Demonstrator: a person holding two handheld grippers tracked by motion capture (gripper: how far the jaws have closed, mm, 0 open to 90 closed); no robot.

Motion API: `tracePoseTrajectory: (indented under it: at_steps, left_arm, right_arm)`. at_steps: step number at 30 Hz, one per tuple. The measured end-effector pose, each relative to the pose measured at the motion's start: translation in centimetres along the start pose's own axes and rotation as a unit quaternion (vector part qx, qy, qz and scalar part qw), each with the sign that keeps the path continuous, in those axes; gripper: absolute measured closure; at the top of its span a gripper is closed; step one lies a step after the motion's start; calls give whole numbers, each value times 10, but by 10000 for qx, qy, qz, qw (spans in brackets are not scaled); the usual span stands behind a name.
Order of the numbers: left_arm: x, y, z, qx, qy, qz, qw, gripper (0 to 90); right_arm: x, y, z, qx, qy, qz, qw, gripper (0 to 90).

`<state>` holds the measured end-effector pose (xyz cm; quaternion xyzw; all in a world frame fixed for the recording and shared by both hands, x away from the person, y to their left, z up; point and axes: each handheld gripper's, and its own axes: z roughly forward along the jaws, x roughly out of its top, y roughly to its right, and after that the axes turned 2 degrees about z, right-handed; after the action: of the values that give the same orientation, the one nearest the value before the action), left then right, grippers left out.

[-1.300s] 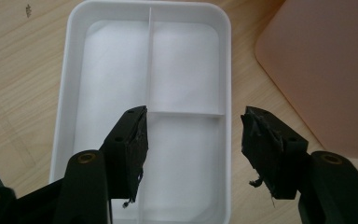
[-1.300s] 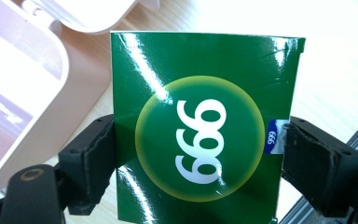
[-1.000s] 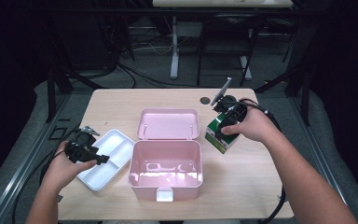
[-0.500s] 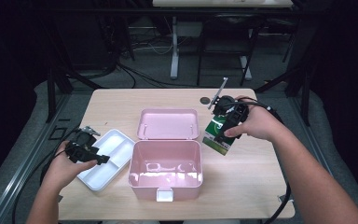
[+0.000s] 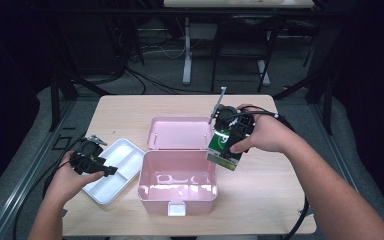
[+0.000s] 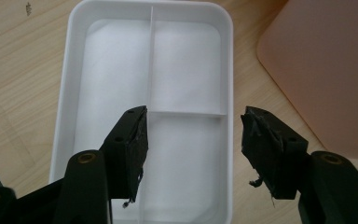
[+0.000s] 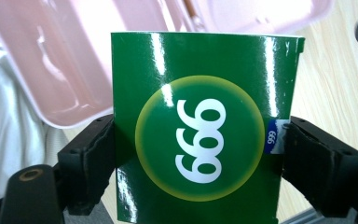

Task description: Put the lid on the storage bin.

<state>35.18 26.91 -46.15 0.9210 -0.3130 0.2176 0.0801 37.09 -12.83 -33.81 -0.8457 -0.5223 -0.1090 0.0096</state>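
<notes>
The right tongs (image 7: pixel 198 154) pinch a green carton (image 7: pixel 200 126) by its two narrow side faces, the printed front with its white numerals facing the camera. In the high view the green carton (image 5: pixel 224 148) hangs right of centre, just above the right rim of the open pink box (image 5: pixel 177 182), tilted, off the tabletop (image 5: pixel 275 200). It looks like thin glossy card, probably light and nearly hollow; the slick faces may slide and the walls may buckle, so holding near the edges, where the folds stiffen it, seems wise. At lower left, the left tongs (image 6: pixel 193 140) stand spread, holding nothing, above the white divided tray (image 6: pixel 74 56) beside the box.
</notes>
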Motion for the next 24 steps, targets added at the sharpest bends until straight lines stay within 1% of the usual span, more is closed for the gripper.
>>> tracePoseTrajectory:
  at_steps: [6, 12, 15, 16, 20, 24]
  left_arm:
    - [0, 0, 0, -2, 18, 15, 10000, 409]
    - [0, 0, 0, -15, 2, 7, 10000, 409]
    - [0, 0, 0, -12, 12, 5, 10000, 409]
    - [0, -1, 0, -15, 12, 3, 10000, 409]
    - [-1, -1, 0, -17, 24, 5, 10000, 409]
    - [-1, -1, 0, -22, 2, 11, 10000, 409]
  right_arm:
    - [15, -17, 1, 76, -12, -374, 9993, 160]
    - [30, -33, 9, 181, 0, -705, 9973, 160]
    - [37, -40, 12, 217, -18, -818, 9964, 160]
    - [39, -44, 14, 234, 7, -872, 9959, 159]
    - [46, -52, 18, 259, -62, -1105, 9935, 160]
    - [49, -59, 24, 295, -148, -1265, 9914, 160]
